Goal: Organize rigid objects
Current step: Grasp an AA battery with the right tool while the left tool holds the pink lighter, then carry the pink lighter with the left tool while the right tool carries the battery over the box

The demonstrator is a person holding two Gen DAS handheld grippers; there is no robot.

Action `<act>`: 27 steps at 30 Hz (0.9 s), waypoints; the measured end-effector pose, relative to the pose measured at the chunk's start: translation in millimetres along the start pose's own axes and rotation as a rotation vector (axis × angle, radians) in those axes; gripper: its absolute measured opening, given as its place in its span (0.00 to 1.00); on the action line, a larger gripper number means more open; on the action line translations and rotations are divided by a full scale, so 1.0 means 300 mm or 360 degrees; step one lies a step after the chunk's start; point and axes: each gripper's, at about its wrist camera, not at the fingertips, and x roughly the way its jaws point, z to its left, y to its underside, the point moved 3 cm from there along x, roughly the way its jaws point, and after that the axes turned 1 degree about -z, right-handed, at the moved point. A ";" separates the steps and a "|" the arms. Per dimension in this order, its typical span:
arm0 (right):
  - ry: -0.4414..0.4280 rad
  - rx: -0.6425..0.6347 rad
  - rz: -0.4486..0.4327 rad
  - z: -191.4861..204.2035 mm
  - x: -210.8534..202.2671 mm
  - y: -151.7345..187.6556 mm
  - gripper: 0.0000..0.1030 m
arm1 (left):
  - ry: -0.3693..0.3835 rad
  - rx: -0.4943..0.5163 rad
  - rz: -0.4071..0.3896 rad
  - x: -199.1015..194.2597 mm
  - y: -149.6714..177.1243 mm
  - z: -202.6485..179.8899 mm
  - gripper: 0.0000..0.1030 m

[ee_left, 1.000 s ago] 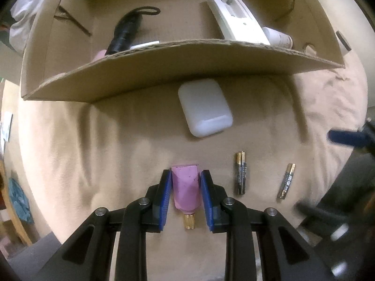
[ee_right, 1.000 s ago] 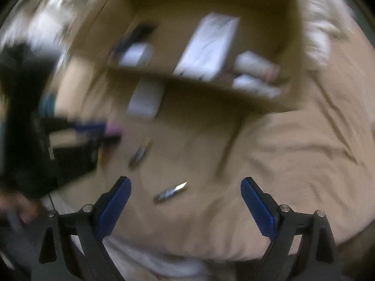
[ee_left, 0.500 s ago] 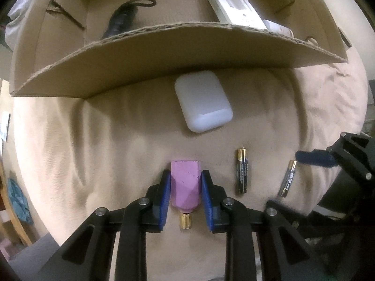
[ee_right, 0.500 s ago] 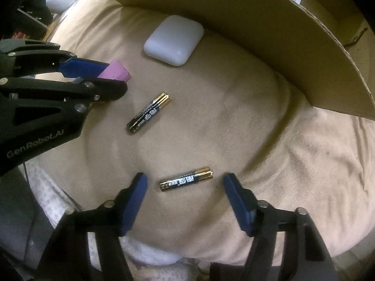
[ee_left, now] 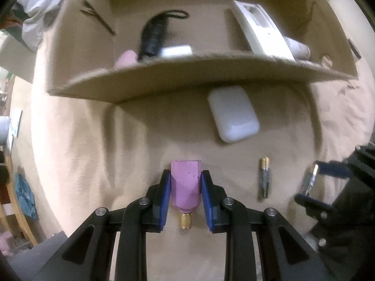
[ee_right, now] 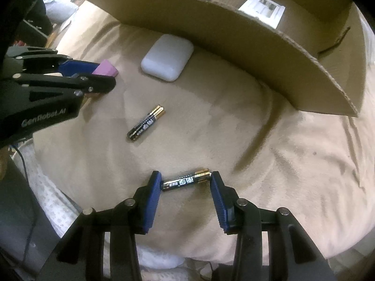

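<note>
Pick-up step. The left gripper (ee_left: 185, 187) pinches the pink piece (ee_left: 185, 183), lower centre. The right gripper (ee_right: 186, 182) has just been closing; its jaws touch both ends of a battery (ee_right: 186, 179) lying on the cloth. Next: lift both, carry to the box (ee_right: 234, 35) at upper frame.

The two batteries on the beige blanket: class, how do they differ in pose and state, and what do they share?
The near battery sits end to end between the right tool pads, whose jaws have just been closing on it; the far battery lies free, untouched. The near battery lies almost crosswise in the right wrist view; the far battery lies diagonally. Both are slim, black with gold ends, on the blanket.
</note>
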 end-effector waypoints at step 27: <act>-0.0088 0.0188 -0.0724 -0.128 -0.385 -0.013 0.44 | 0.0109 -0.0260 -0.0634 -0.430 -0.061 0.149 0.22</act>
